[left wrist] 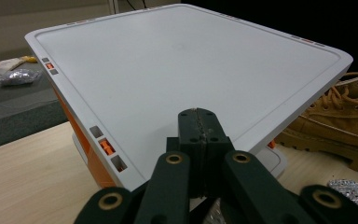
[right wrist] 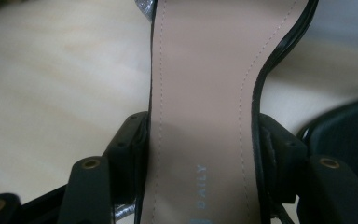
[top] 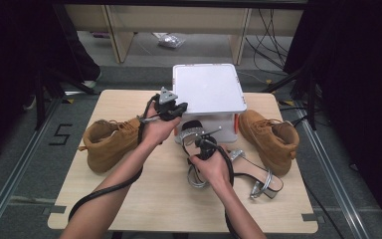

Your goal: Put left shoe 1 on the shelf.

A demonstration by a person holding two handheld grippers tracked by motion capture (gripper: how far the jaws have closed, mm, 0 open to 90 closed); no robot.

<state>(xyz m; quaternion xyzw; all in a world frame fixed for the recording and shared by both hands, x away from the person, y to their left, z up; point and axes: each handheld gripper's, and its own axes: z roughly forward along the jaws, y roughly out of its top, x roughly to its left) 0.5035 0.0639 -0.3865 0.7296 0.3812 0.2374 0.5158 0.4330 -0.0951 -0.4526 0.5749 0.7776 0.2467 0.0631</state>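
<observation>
A white box (top: 209,87) with a flat lid (left wrist: 182,60) and orange sides stands at the back middle of the table. My left gripper (top: 178,107) is at the box's near left corner. Its jaws (left wrist: 199,116) are shut with nothing between them and reach over the lid's near edge. My right gripper (top: 206,143) is just in front of the box, shut on a silver-strapped sandal (top: 188,133). In the right gripper view its jaws (right wrist: 200,135) press on both edges of the sandal's beige insole (right wrist: 200,70). A second silver sandal (top: 252,173) lies on the table to the right.
One tan boot (top: 110,140) lies on the left of the wooden table (top: 129,199) and another (top: 272,137) right of the box, also (left wrist: 340,116). Beyond the table are wooden furniture legs, cables and a foil bag (top: 171,41) on the floor.
</observation>
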